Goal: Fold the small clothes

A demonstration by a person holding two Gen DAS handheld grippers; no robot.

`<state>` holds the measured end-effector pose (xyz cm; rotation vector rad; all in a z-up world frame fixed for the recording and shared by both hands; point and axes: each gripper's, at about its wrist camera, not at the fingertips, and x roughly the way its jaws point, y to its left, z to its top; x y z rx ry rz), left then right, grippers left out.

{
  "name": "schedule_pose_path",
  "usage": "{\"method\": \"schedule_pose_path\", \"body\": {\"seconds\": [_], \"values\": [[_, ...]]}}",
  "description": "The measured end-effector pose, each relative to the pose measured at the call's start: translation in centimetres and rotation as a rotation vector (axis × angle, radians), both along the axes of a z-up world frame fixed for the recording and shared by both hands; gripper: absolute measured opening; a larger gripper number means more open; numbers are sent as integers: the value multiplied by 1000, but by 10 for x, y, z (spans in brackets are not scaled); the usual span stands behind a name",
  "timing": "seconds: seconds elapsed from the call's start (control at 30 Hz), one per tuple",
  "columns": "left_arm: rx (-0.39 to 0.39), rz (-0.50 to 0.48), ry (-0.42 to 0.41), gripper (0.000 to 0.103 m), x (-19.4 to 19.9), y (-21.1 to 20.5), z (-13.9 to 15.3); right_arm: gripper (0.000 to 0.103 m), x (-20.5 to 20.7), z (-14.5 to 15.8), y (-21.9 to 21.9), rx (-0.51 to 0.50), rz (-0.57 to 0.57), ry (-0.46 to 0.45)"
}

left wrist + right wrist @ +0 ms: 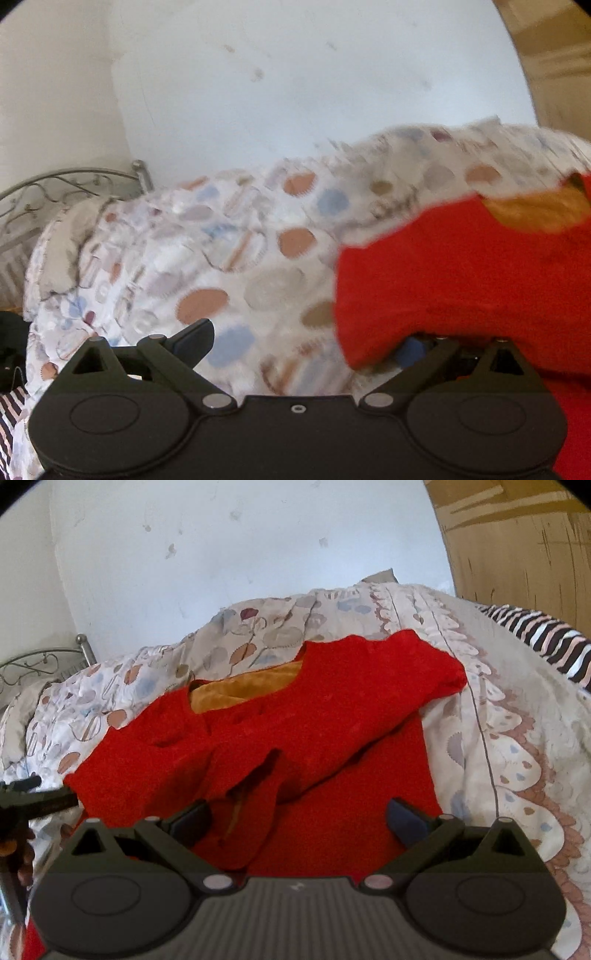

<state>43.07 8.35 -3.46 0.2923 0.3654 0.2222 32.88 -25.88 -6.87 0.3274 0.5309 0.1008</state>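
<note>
Red garment (295, 720) spread on patterned bedspread (498, 709), one sleeve already folded across, ready for next fold. Right gripper (299, 819) above hem, jaws apart, empty. Left gripper (303, 343) at garment's edge, wide open, gripping nothing.

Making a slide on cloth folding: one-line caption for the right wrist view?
Open right hand-held gripper over a partly folded red garment on a patterned bedspread.
</note>
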Motion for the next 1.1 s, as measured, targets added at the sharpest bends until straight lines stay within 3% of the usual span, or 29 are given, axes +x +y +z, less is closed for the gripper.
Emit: {"method": "schedule_pose_path", "body": {"seconds": [0.1, 0.33, 0.5, 0.67, 0.87, 0.97, 1.1], "values": [[-50, 33, -35, 100, 2, 9, 3, 103, 1, 0, 3, -16, -3, -2], [-183, 103, 62, 102, 6, 35, -17, 103, 1, 0, 3, -4, -3, -6], [-161, 105, 138, 102, -3, 33, -12, 103, 1, 0, 2, -5, -3, -5], [-255, 132, 145, 102, -43, 46, -4, 103, 1, 0, 3, -13, -6, -4], [-544, 159, 204, 102, -98, 68, 5, 103, -2, 2, 7, -29, -13, -2], [-582, 153, 230, 102, -122, 61, 7, 103, -7, 3, 4, 1, -2, -7], [-549, 114, 248, 102, -154, 41, 9, 102, -24, 6, -3, 18, 30, 3]]}}
